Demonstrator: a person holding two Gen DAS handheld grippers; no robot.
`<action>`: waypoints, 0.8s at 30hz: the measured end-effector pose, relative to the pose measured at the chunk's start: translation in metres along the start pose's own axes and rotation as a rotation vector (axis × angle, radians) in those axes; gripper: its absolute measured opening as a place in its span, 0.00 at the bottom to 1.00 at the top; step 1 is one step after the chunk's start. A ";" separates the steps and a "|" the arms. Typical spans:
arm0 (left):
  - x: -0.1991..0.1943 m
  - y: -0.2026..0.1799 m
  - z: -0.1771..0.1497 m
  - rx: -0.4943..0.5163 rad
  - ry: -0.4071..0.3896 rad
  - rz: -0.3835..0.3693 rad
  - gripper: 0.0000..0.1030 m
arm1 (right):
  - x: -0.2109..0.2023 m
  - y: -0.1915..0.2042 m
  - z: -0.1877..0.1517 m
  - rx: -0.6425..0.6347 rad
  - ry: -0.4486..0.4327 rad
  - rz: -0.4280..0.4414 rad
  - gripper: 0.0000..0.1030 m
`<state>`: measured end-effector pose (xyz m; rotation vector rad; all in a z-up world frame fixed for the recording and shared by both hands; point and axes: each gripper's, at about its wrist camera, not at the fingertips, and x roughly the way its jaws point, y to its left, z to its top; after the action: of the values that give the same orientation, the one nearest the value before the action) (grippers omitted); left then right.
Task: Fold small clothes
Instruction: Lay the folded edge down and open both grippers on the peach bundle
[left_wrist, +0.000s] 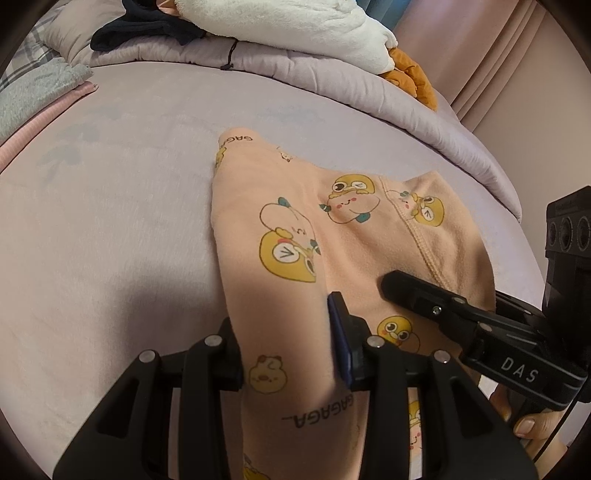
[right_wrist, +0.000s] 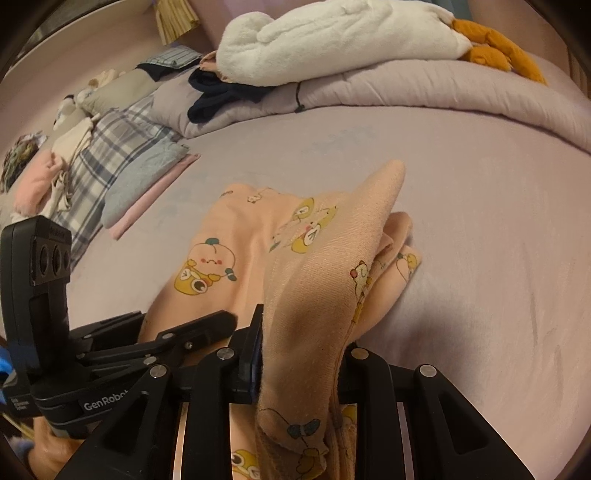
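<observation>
My left tongs (left_wrist: 291, 339) pinch a fold of the peach cotton garment printed with yellow cartoon ducks (left_wrist: 295, 229), the jaws part-way apart with the cloth bunched between them. My right tongs (right_wrist: 299, 354) are nearly closed on another raised fold of it. In the left view the right tongs come in from 3 o'clock, resting on the fabric. The garment lies mid-bed on the lilac plush bedsheet (left_wrist: 110, 221), stretching toward 12 o'clock. At 12 o'clock lies a white fleece blanket (right_wrist: 332, 40); at 10 o'clock a folded plaid cloth (right_wrist: 110, 162). I judge the risk to be slack grip: the soft cloth could slide out, spoiling the crease. The garment's near hem is cut off under the tongs, so I cannot tell what kind it is
</observation>
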<state>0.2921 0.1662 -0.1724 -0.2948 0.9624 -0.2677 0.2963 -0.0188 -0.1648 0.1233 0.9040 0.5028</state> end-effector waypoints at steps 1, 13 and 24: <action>0.000 0.000 0.000 0.001 0.000 0.000 0.37 | 0.000 -0.001 -0.001 0.005 0.001 0.001 0.24; 0.004 0.000 0.000 0.011 0.008 0.019 0.43 | -0.001 -0.007 -0.005 0.040 0.020 0.015 0.27; 0.003 0.001 -0.001 0.010 0.007 0.060 0.55 | -0.005 -0.023 -0.009 0.123 0.040 0.043 0.42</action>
<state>0.2929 0.1662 -0.1756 -0.2561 0.9750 -0.2187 0.2955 -0.0418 -0.1741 0.2458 0.9737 0.4907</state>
